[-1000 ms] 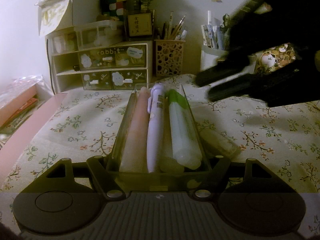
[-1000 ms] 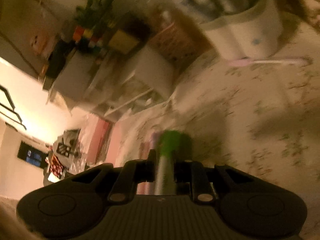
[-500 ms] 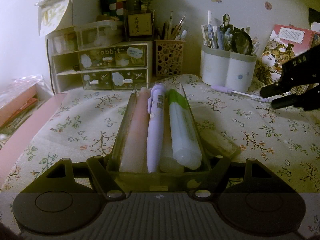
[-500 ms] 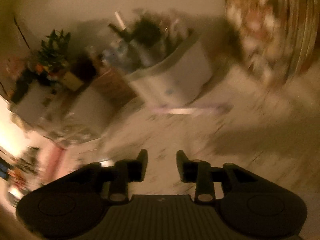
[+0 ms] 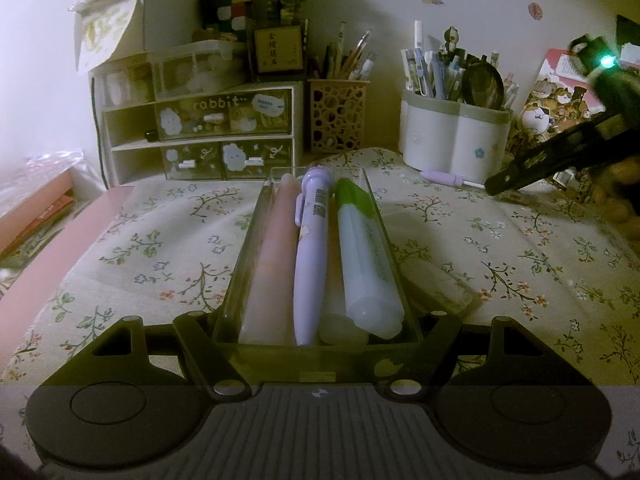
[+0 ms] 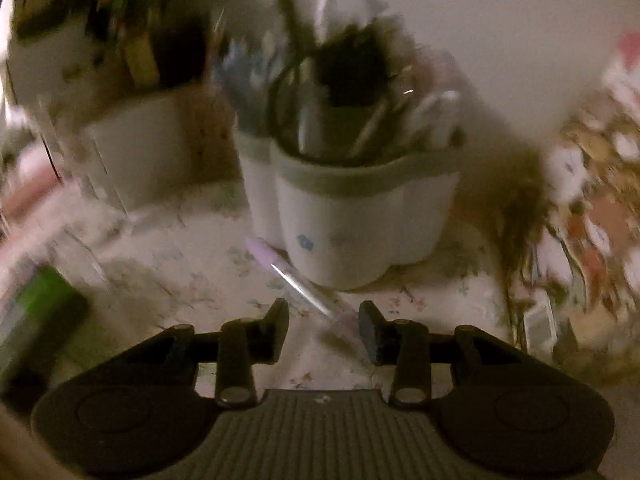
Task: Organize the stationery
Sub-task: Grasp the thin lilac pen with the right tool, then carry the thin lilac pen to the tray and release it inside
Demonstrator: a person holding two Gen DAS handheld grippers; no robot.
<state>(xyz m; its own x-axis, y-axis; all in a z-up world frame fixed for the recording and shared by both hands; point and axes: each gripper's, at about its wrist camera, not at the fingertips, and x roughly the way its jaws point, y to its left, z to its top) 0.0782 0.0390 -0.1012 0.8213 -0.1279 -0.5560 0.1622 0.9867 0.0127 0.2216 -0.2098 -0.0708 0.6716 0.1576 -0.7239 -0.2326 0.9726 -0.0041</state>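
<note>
My left gripper (image 5: 316, 332) is shut on a clear plastic pen tray (image 5: 256, 240) that rests on the flowered cloth. The tray holds a pink marker (image 5: 268, 256), a purple pen (image 5: 310, 248) and a green-capped highlighter (image 5: 364, 256). My right gripper (image 6: 323, 320) is open, its fingers on either side of a thin pen with a purple cap (image 6: 294, 276) that lies on the cloth in front of a white pen holder (image 6: 360, 220). That pen also shows in the left wrist view (image 5: 450, 179), with the right gripper (image 5: 500, 184) just beyond it.
A small drawer unit (image 5: 200, 132), a perforated pen cup (image 5: 338, 120) and the white pen holder (image 5: 452, 136) full of pens line the back wall. A clear tray lid (image 5: 440, 292) lies right of the tray. Picture books (image 5: 560, 108) stand at the right.
My right gripper let go of the green highlighter into the tray, swung right, and now sits open over the purple-capped pen. The left gripper and tray have not moved.
</note>
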